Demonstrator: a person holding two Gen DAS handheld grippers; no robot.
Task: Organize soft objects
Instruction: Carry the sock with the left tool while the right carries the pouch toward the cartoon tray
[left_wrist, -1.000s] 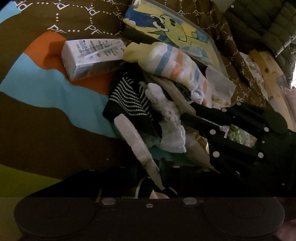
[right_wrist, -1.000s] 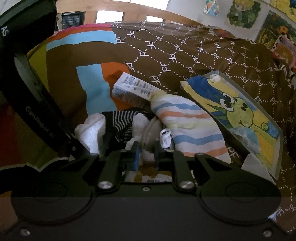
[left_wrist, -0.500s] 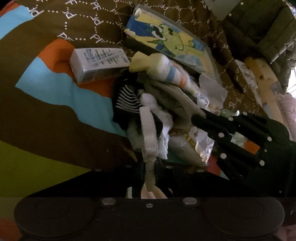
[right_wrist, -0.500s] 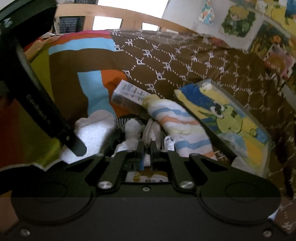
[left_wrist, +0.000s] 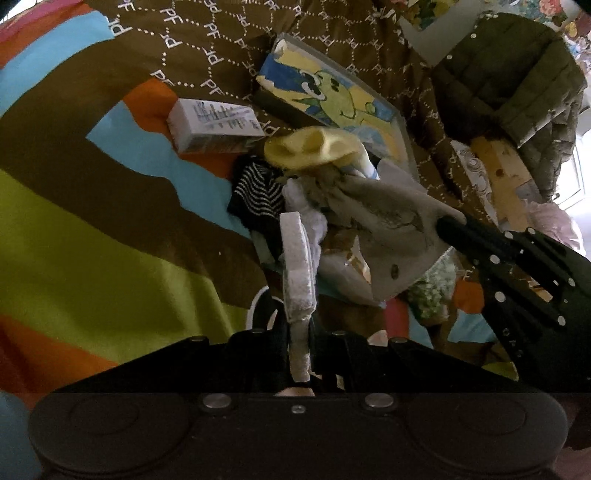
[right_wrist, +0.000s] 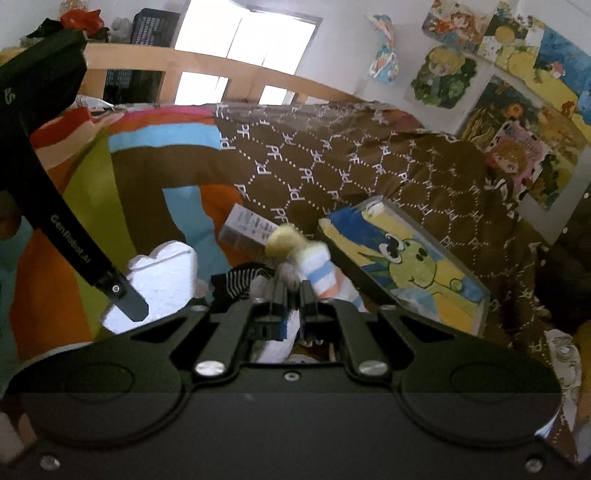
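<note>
A heap of soft things lies on the patterned bedspread. My left gripper is shut on a white foam piece, which stands upright above the heap; the right wrist view shows that foam piece beside the left gripper. My right gripper is shut on a grey cloth, stretched up from the heap. In its own view the right gripper pinches the grey cloth. A yellow-toed striped sock rides on it. A black-and-white striped sock lies below.
A white carton lies just beyond the heap. A framed painting of a green creature rests behind it. A green quilted jacket and a wooden bed rail are at the right. Crinkly wrappers lie under the cloth.
Both grippers have risen. The foam piece came up off the heap in the left gripper. The right gripper shut on the grey cloth and drew it upward, dragging the striped sock along.
</note>
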